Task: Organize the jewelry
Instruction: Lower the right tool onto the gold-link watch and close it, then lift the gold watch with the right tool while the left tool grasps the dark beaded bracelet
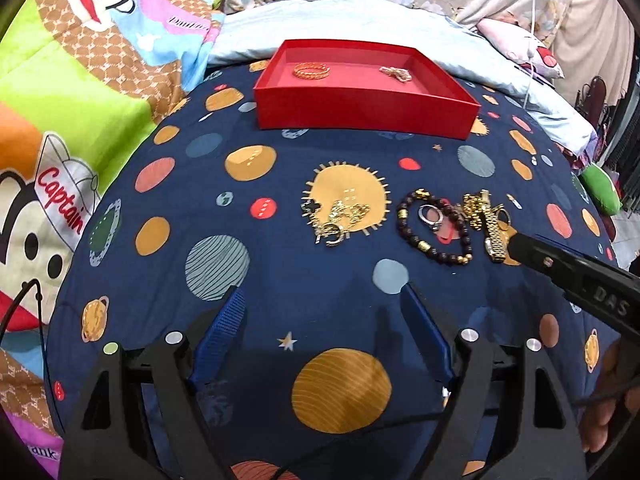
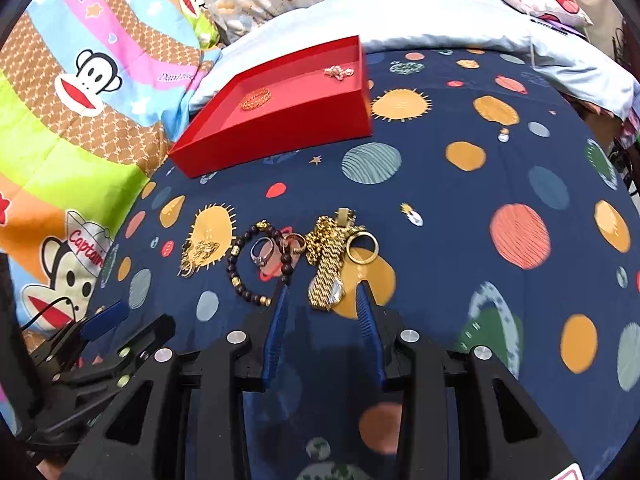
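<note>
A red box (image 1: 360, 110) (image 2: 280, 128) sits at the far side of the planet-print quilt; inside lie a gold bracelet (image 1: 311, 70) (image 2: 256, 99) and a pale chain (image 1: 396, 73) (image 2: 338, 71). Loose jewelry lies mid-quilt: a gold tangle (image 1: 340, 220) (image 2: 198, 256), a dark bead bracelet (image 1: 436, 226) (image 2: 256, 268) around a silver ring (image 1: 430, 216) (image 2: 264, 254), and a gold watch with chain (image 1: 488, 220) (image 2: 330, 264) beside a gold ring (image 2: 362, 246). My left gripper (image 1: 320, 300) is open and empty, short of the jewelry. My right gripper (image 2: 322, 294) (image 1: 520, 246) is open, fingertips either side of the watch's near end.
A colourful monkey-print blanket (image 1: 60, 100) (image 2: 80, 80) lies to the left. A pale blue pillow (image 1: 460, 40) (image 2: 480, 28) lies behind the box, with floral fabric beyond. A green object (image 1: 602, 188) sits at the quilt's right edge.
</note>
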A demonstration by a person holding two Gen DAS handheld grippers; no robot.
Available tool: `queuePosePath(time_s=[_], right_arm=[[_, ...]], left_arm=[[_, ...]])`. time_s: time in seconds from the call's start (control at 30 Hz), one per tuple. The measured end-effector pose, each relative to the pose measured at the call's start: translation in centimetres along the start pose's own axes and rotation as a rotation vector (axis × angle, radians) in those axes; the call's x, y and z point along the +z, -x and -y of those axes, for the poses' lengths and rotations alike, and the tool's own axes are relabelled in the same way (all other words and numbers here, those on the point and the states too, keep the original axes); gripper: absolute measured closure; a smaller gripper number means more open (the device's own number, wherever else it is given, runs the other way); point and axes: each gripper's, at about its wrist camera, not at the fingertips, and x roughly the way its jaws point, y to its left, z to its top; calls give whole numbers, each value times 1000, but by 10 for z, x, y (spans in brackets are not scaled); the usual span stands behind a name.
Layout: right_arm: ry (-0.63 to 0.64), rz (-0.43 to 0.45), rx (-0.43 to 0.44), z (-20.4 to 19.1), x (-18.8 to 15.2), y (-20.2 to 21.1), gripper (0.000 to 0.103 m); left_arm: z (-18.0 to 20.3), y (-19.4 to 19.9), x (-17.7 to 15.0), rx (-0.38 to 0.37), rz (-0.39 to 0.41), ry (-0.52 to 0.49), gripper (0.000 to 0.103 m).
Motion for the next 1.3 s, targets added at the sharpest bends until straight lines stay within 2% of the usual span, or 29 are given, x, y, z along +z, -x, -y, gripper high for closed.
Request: queuePosePath(time_s=[0.13,0.43,0.63,0.93,1.3], right_arm=[[5,-14,-16,-3,6,-15,73],[5,-7,-55,-2,15,-30,92],[28,14,-65,-3,9,-22,93],[-5,86,-13,6,-2,22,93],[-32,71,13,16,-15,36,93]], left_arm=[[-8,-2,0,10,-7,14,25],[-20,-8,-1,10,-20,43,25],[-26,-9,1,4,-22,69,25],[-32,-11,7,-41,-30,124,25],[-10,-23,14,-71,-40,103,29]])
